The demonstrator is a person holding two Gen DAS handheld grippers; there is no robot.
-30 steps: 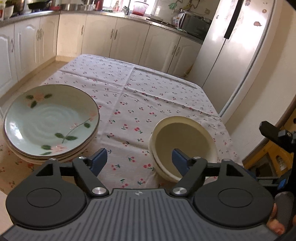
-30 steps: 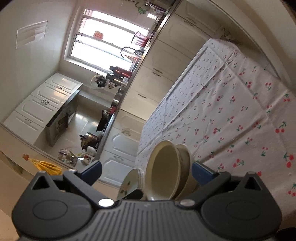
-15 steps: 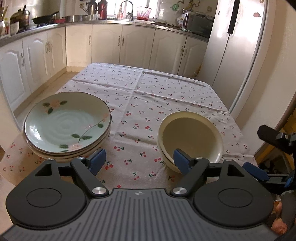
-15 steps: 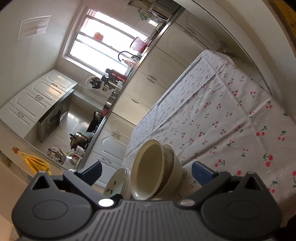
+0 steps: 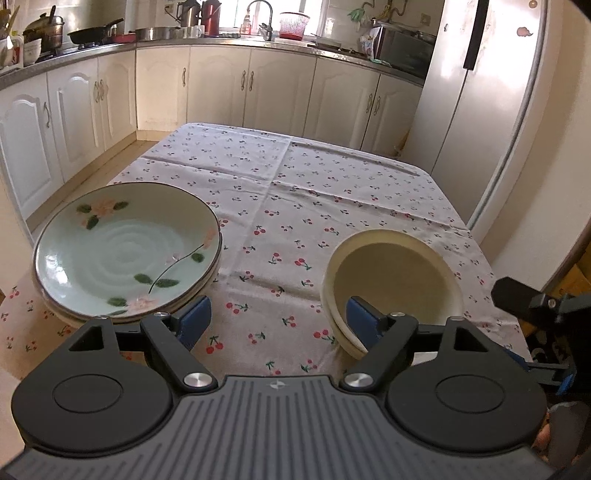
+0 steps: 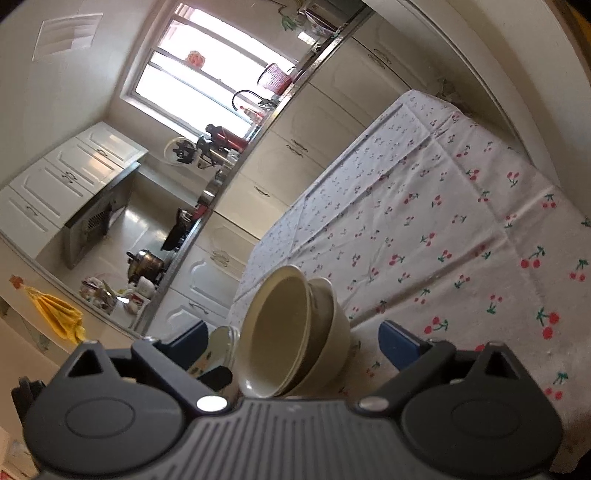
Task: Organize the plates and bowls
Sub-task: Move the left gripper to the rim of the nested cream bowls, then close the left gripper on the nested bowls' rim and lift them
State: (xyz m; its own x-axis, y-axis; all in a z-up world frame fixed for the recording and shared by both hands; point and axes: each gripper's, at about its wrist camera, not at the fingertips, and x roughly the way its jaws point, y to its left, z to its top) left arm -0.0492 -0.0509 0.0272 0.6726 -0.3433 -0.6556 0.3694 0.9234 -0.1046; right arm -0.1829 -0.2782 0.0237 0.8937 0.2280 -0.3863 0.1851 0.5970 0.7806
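Evidently little is left: cream bowls [image 5: 393, 288] nest beside the stacked floral plates [image 5: 125, 251] on the cherry tablecloth [image 5: 295, 206]. Left gripper [image 5: 275, 315] hangs wide, empty; right gripper [image 6: 291, 339] is closing around nothing, and should draw back without clipping rims. No writing is legible.

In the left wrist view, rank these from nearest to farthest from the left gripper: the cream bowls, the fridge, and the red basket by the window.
From the left gripper:
1. Cream bowls, just ahead by its right finger.
2. Fridge, past the table's far right corner.
3. Red basket, on the far counter by the window.
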